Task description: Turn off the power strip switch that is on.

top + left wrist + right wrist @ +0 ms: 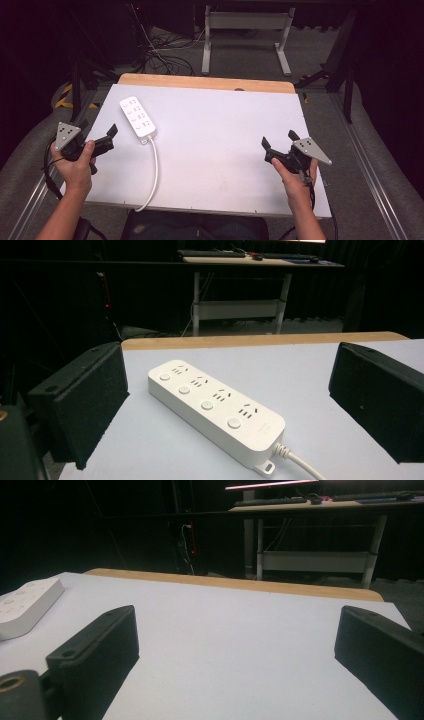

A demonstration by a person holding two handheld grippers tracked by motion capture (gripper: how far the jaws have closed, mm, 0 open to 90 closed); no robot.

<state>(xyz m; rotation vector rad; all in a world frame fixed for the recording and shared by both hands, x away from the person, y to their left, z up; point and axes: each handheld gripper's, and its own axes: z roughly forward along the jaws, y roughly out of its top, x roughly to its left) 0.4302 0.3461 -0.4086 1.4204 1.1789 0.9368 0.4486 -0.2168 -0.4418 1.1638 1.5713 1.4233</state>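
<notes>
Closest to me are the person's two forearms, each hand holding a gripper low over the near part of the white worktop (220, 150). The left gripper (102, 141) sits by the worktop's left edge, its fingers spread wide apart with nothing between them; the right gripper (279, 145) sits toward the right edge, its fingers likewise spread and empty. Just ahead of the left fingers, a touch toward the middle of the worktop, lies a white power strip (138, 117), flat, sockets up. From the left gripper view the power strip (215, 409) falls squarely in the gap between the two black fingers, its long axis running at a slant away from them, the cable end nearer. Its white cable (152, 175) trails from that near end back past the left fingers and over the front edge. From the right fingers the strip is well apart, far off to their left. The left hand is plainly nearer, so I'd judge any reach for the strip falls to it. Beyond the worktop's wooden far edge stands a desk frame (246, 35) with tangled floor cables (162, 55).
</notes>
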